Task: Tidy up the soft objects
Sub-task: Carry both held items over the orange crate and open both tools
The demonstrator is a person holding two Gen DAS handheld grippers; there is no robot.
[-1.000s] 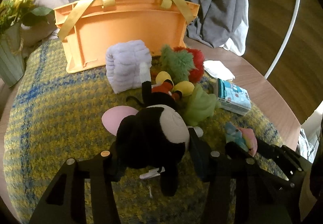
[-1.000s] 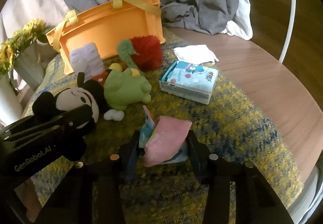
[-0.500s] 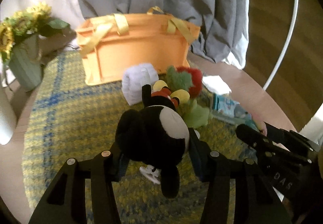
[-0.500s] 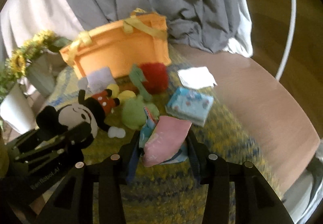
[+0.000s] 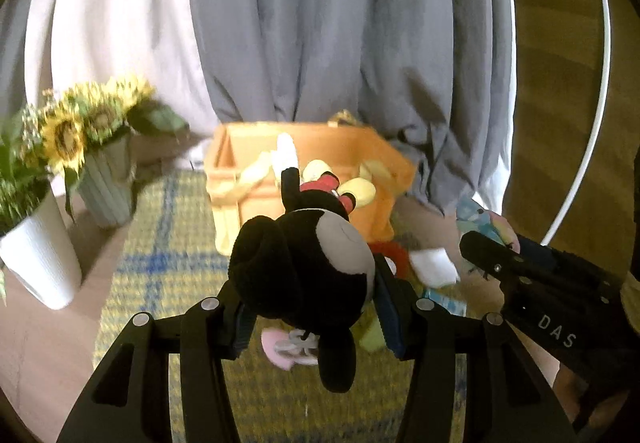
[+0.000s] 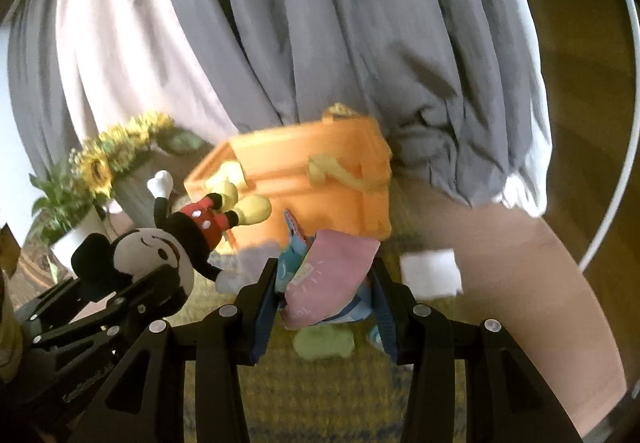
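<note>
Nearest the left camera, the left gripper (image 5: 312,307) is clenched on a plush mouse doll (image 5: 304,275), its black hard-plastic fingers (image 5: 240,319) pressing the soft black-and-cream head from both sides. The doll's red shorts and puffy yellow shoes point away toward the basket, and one fuzzy ear hangs below the fingers. The doll is lifted clear of the yellow-and-blue woven mat (image 5: 160,243).

At the right camera, the right gripper (image 6: 324,303) grips a pink and blue fabric bundle (image 6: 332,275), squeezed between blue-lined pads (image 6: 266,307) and also held above the mat. A green plush (image 6: 324,345) lies on the mat below it, and a white folded cloth (image 6: 432,277) rests on the smooth wooden table (image 6: 520,283) to the right.

Beyond both toys stands the orange plastic basket (image 6: 312,179) with yellow strap handles, open at the top. Left of it are sunflowers (image 5: 80,123) in a ribbed vase, and a white pot (image 5: 40,255) nearer. Grey curtain folds (image 5: 340,43) hang behind.
</note>
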